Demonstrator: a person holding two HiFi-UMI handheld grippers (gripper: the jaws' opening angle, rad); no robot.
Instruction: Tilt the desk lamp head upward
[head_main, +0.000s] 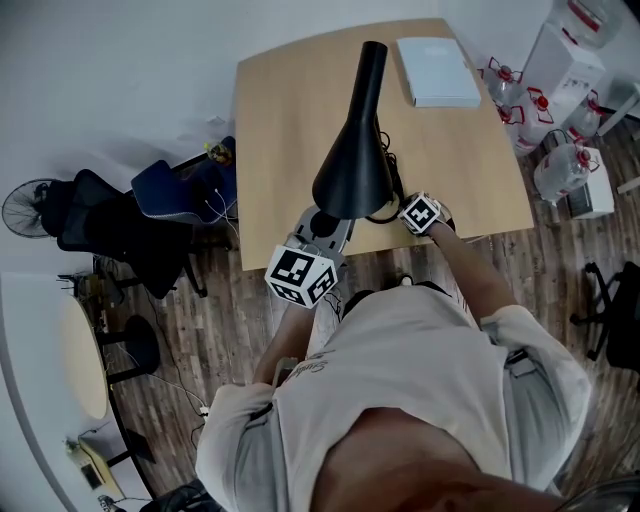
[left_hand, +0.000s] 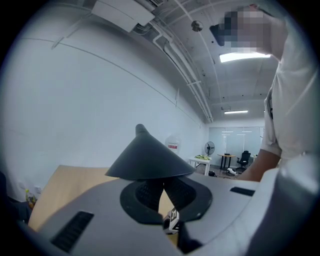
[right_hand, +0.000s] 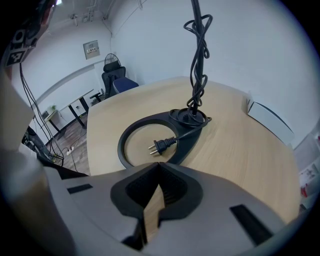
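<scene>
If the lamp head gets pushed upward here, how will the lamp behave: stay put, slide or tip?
Probably top-heavy: the wide lamp head sits high above the ring base, so it may rock. That flat base looks light and might slide on the smooth table. The loose plug may drag.

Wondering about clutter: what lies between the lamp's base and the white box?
Nothing: only bare desk between lamp base and white box, clearest in the right gripper view.

A flat white box (head_main: 437, 70), possibly a book, lies at the far corner of the wooden desk (head_main: 290, 120). To the desk's left stand a black office chair (head_main: 110, 228), a blue chair (head_main: 180, 190) and a floor fan (head_main: 22, 207). Water jugs (head_main: 563, 170) stand to its right.
</scene>
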